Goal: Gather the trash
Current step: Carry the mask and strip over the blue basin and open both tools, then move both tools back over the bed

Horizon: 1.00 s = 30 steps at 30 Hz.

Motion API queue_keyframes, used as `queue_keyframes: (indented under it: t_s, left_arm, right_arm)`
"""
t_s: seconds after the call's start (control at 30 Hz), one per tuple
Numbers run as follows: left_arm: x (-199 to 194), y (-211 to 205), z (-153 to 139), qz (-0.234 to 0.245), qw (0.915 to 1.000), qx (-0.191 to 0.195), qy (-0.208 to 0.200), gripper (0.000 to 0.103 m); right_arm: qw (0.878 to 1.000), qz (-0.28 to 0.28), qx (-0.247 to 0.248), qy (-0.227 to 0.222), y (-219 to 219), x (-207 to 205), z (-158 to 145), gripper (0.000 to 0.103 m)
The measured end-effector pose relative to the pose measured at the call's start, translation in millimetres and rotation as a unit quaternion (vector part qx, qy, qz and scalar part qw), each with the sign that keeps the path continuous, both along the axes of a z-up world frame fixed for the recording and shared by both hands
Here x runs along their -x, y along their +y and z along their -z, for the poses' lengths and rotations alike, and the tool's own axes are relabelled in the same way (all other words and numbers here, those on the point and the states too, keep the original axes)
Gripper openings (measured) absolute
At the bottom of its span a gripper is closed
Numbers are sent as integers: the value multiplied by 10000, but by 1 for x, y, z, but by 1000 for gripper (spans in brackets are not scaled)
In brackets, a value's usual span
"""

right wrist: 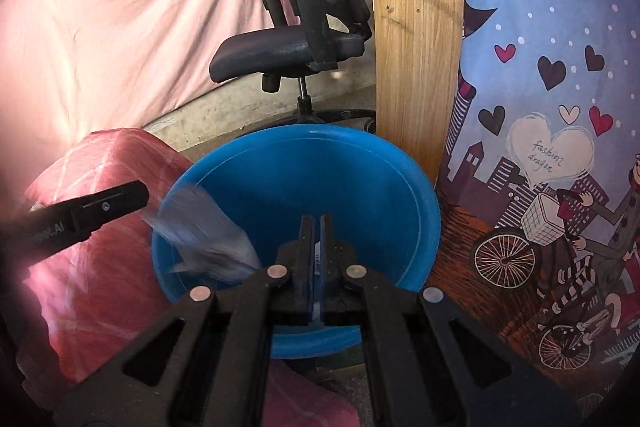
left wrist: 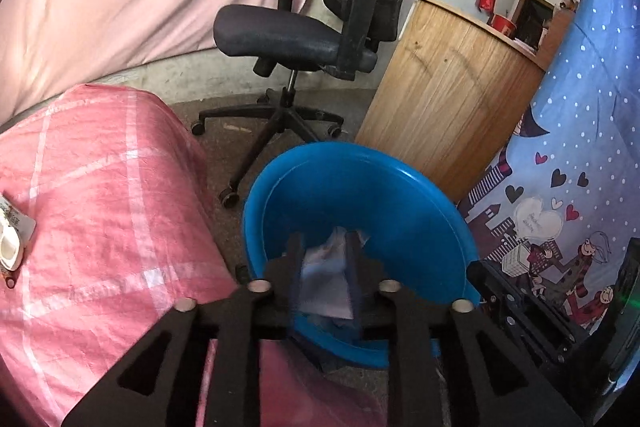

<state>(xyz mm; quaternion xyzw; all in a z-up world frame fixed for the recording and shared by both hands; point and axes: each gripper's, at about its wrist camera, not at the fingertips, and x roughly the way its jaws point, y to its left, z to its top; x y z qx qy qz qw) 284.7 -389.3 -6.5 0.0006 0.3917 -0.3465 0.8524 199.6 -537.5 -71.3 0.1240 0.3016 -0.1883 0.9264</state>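
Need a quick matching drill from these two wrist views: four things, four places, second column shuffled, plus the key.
1 round blue plastic basin
2 black mesh office chair
3 pale crumpled wrapper
4 pink checked bedcover

a between the left gripper's fingers
b on the floor beside the bed
c left of the basin
d behind the basin, by the wooden cabinet

1-b, 2-d, 3-a, 4-c

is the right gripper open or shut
Shut. In the right wrist view the right gripper has its fingers nearly touching over the blue basin, with only a thin pale sliver in the gap; what that sliver is cannot be told.
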Motion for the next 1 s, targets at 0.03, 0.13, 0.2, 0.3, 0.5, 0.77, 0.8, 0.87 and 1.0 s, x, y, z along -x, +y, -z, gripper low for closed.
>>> queue_keyframes:
  t_s: [0.03,0.13,0.2,0.3,0.5,0.77,0.8,0.87,1.0]
  left_arm:
    - [0,1,-1,-16,10000,4,-25,28]
    - [2,6,-5,-49,9999,30,-89,28]
    - [4,9,-7,-98,9998,50,-139,28]
    - [8,21,-15,-244,9992,167,-254,32]
    - [29,57,-36,-647,9943,443,-727,49]
    - [55,118,-62,-1278,9803,735,-1312,88]
    - [58,128,-65,-1395,9768,807,-1412,93]
    - [65,148,-71,-1656,9686,902,-1621,101]
    - [78,182,-78,-2088,9534,893,-1985,102]
  right_arm:
    - [10000,7,-8,-11,0,0,0,17]
    - [10000,40,23,-40,-1,0,-1,22]
    - [9999,38,11,-112,0,1,-3,28]
    - [9994,13,62,-327,1,7,-11,38]
    - [9950,-135,187,-973,12,24,-32,64]
    - [9812,-479,388,-1830,40,40,-61,98]
    - [9791,-529,400,-1924,43,41,-64,101]
    - [9718,-666,491,-2207,56,44,-71,103]
    - [9580,-951,624,-2631,79,51,-79,103]
